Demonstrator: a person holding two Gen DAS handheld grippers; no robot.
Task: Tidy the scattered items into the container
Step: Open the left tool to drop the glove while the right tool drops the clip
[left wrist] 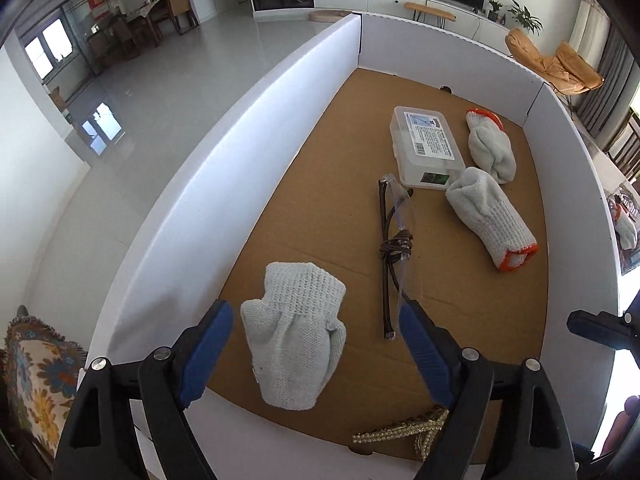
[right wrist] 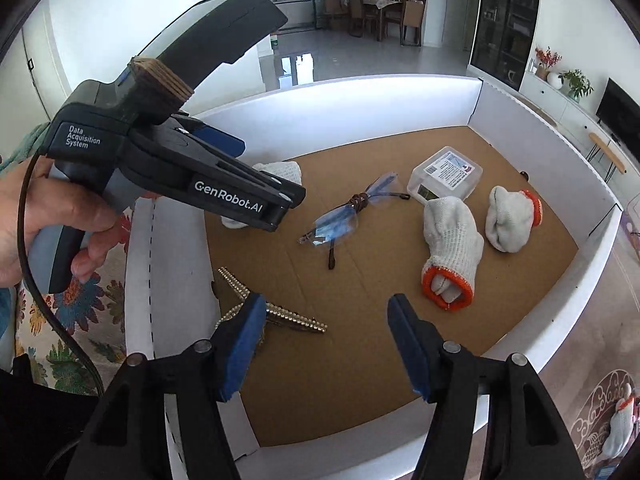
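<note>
Left wrist view: left gripper (left wrist: 316, 344) hangs over the near-left corner of the box (left wrist: 240, 168), fingers wide, pads touching nothing. A white glove (left wrist: 296, 336) sits between the pads but apart from both; whether it rests on the box floor or is still in the air I can't tell. Its cuff points toward the far wall, long axis running along the fingers.

Right wrist view: right gripper (right wrist: 326, 344) also wide, nothing held. A gold strap (right wrist: 276, 312) lies on the floor by the near-left corner, just under and beside its left pad, long axis crosswise to the fingers. A hand (right wrist: 48, 216) carries the left gripper at the left wall.

Rest of the box: glasses (left wrist: 394, 248) mid-floor w/ a brown cord wound round them, a clear case (left wrist: 428, 148) toward the far wall, two orange-cuffed gloves (left wrist: 492, 220) (left wrist: 490, 144) by the right wall.

Judgement: everything seen here is already inside the box, so both grippers look done w/ a drop. One more orange-cuffed glove (right wrist: 618, 428) shows outside, past the right wall, on a patterned cloth. It lies to the right of the right gripper, well apart from the left one, so the right hand is the nearer; it would need to swing out over that wall. Its long axis can't be read at the picture's edge.
</note>
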